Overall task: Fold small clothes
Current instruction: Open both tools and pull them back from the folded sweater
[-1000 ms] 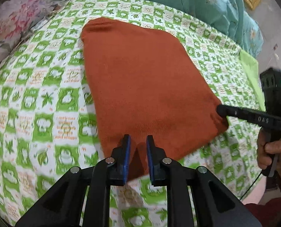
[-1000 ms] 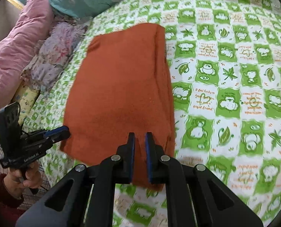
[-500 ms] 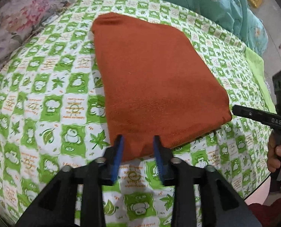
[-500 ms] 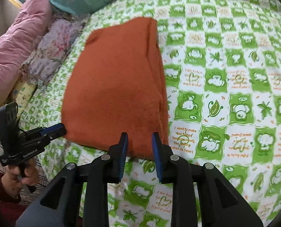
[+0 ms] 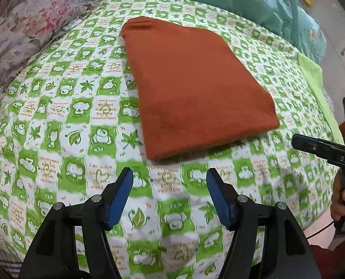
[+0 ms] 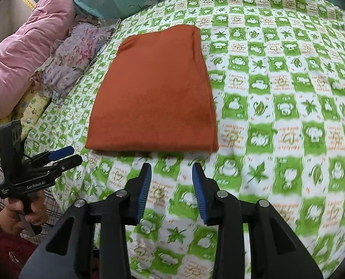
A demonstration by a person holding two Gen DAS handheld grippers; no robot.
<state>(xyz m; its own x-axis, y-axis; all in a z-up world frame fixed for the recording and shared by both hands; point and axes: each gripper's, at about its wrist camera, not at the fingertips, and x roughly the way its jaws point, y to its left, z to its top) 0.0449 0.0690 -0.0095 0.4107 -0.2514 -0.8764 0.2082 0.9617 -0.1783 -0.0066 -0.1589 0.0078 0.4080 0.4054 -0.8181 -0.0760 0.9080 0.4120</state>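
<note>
Both tilted down over the green-checked bedsheet (image 5: pixel 56 116): left gripper (image 5: pixel 170 176) and right gripper (image 6: pixel 171 169) just opened, fingers apart, nothing between; folded rust-orange garment (image 5: pixel 191 88) at 12 o'clock.

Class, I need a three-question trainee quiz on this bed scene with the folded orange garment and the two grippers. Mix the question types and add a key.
1. True or false: the left gripper has the orange garment clamped in its jaws.
2. What lies directly under the garment? A) wooden table B) green-and-white patterned sheet C) pink quilt
3. Fill in: the right gripper has jaws that are ____, with nothing between them.

Key: 1 false, its jaws have just been opening and stand clear of the garment's near edge; 2 B; 3 open.
</note>
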